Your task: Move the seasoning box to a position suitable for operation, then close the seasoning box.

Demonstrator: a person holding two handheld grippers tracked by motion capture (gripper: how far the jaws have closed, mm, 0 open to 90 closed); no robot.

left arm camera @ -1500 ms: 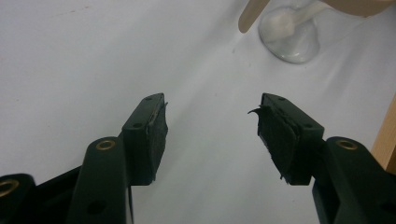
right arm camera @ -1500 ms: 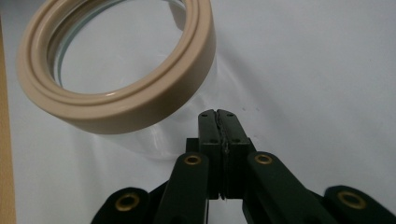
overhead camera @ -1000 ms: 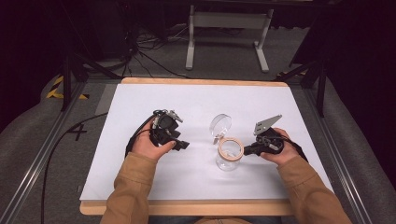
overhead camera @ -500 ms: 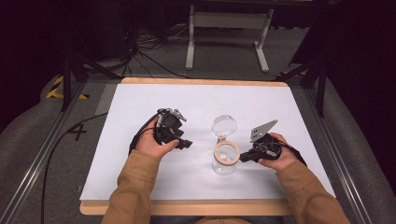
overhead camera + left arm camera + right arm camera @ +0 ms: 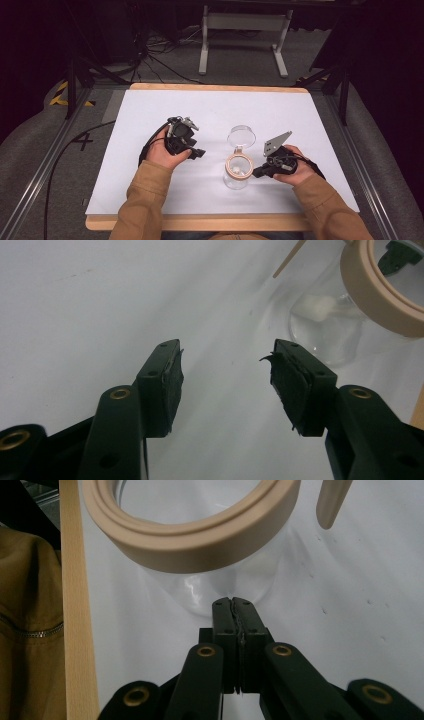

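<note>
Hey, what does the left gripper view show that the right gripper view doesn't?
The left gripper view alone shows the left tongs standing open with bare table between the jaws, and something white inside the jar, near its bottom. The right gripper view alone shows the right tongs shut with nothing between them, tips close to the jar's glass wall, plus a tan sleeve and the table's wooden edge. Both show the clear jar with its beige rim ring on the white table.

A jar (image 5: 237, 172) stands on the table (image 5: 150, 200), near its front edge, its open lid (image 5: 241, 135) behind it. The left gripper (image 5: 192, 150) is left of the jar, the right gripper (image 5: 257, 173) just right.
</note>
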